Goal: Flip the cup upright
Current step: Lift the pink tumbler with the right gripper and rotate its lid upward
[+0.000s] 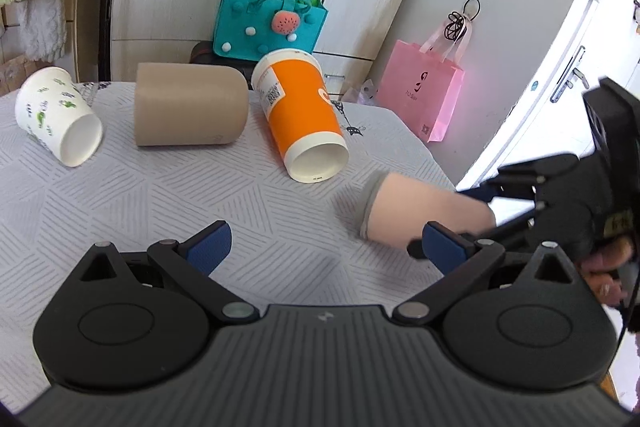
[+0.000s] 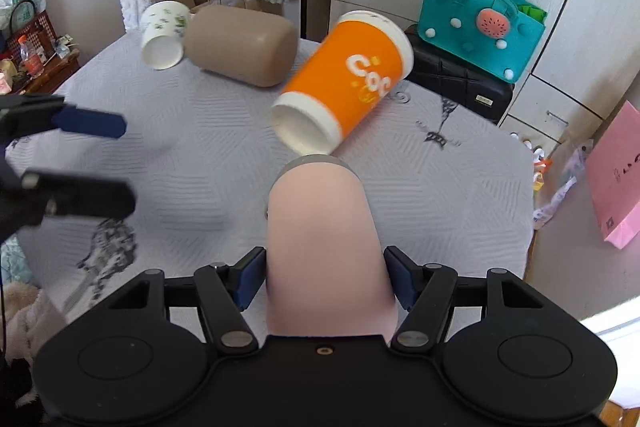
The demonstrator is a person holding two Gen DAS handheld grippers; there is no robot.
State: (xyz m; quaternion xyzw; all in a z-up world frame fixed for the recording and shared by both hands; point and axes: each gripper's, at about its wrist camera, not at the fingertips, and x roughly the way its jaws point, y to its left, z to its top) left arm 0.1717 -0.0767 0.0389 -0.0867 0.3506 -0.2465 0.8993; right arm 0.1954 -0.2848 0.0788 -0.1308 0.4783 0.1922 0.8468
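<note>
A pale pink cup (image 2: 324, 239) with a grey rim lies on its side between the fingers of my right gripper (image 2: 325, 277). The blue pads sit against its two sides, so the gripper is shut on it. The pink cup (image 1: 420, 213) looks blurred in the left wrist view, with my right gripper (image 1: 490, 223) around its base. My left gripper (image 1: 326, 247) is open and empty over the grey table cloth (image 1: 160, 207), left of the pink cup. It shows at the left of the right wrist view (image 2: 106, 163).
An orange paper cup (image 1: 302, 115), a tan cup (image 1: 190, 105) and a white printed paper cup (image 1: 58, 115) lie on their sides further back. A teal felt bag (image 1: 268, 23) and a pink paper bag (image 1: 422, 93) stand beyond the table's far edge.
</note>
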